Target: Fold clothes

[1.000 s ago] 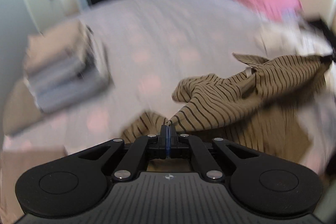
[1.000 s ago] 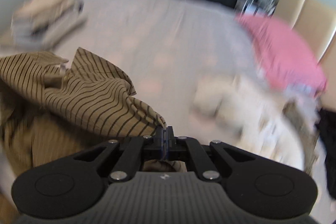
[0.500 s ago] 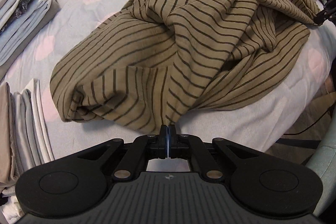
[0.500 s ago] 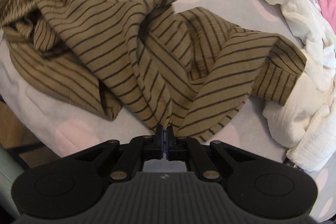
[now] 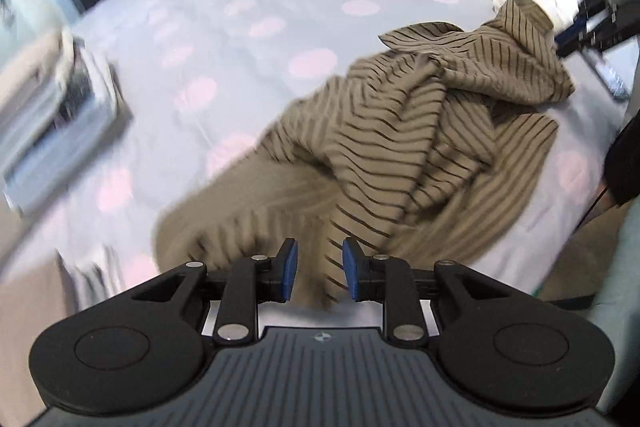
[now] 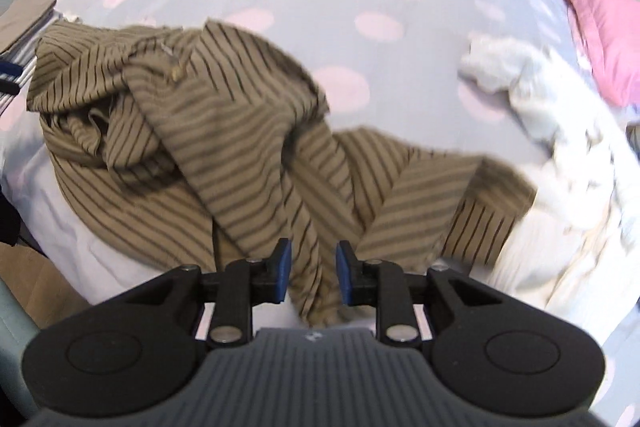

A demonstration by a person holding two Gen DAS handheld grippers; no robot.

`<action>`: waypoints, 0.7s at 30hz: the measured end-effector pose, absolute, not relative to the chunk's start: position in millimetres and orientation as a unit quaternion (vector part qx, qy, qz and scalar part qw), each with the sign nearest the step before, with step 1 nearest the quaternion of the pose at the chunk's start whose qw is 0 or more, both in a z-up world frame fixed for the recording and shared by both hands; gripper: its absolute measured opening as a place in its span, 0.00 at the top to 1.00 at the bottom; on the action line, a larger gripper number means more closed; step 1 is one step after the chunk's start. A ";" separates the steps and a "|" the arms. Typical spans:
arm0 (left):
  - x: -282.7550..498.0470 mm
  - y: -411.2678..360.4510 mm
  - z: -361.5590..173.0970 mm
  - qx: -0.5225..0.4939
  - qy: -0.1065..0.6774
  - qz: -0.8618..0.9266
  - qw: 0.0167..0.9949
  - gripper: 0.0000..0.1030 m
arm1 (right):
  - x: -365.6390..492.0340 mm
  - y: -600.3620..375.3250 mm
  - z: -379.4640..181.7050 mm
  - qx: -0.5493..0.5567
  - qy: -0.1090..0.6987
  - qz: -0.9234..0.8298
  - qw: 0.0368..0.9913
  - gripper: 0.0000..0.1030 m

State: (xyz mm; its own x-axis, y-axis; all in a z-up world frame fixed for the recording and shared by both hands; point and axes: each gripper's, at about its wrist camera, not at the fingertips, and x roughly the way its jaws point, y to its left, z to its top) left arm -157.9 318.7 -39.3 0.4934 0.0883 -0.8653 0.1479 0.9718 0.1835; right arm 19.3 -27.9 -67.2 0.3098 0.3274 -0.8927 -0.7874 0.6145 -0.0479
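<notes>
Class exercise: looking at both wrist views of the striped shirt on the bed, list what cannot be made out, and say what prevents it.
- Left wrist view: folded stack, smeared by motion blur.
- Right wrist view: striped shirt hem, hidden behind the right gripper body.
- Left wrist view: the right gripper, cut off by the frame edge.
- Right wrist view: white garment, too blurred to identify.

The left gripper [image 5: 317,270] and the right gripper [image 6: 311,271] both point steeply down toward twelve o'clock; their jaws have just been opening, pads seemingly clear of the cloth between them.
</notes>
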 end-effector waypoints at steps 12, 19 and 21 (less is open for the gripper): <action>-122.4 324.8 -67.6 0.349 0.538 -0.101 0.761 0.68 | 55.8 -8.8 -80.8 -0.243 0.468 0.345 0.776 0.68; -125.5 311.6 -88.1 0.403 0.536 -0.138 0.729 0.89 | 62.5 -9.0 -90.5 -0.231 0.482 0.330 0.778 0.63; -129.8 309.9 -84.4 0.392 0.527 -0.138 0.742 0.94 | 64.5 -10.7 -93.8 -0.231 0.489 0.323 0.777 0.62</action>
State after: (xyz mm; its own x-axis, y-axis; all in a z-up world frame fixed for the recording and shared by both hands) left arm -129.8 309.9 -84.4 0.4071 0.2081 -0.8893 0.6170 0.6553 0.4358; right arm 64.5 -10.7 -93.8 0.3138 0.2755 -0.9086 -0.7272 0.6851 -0.0434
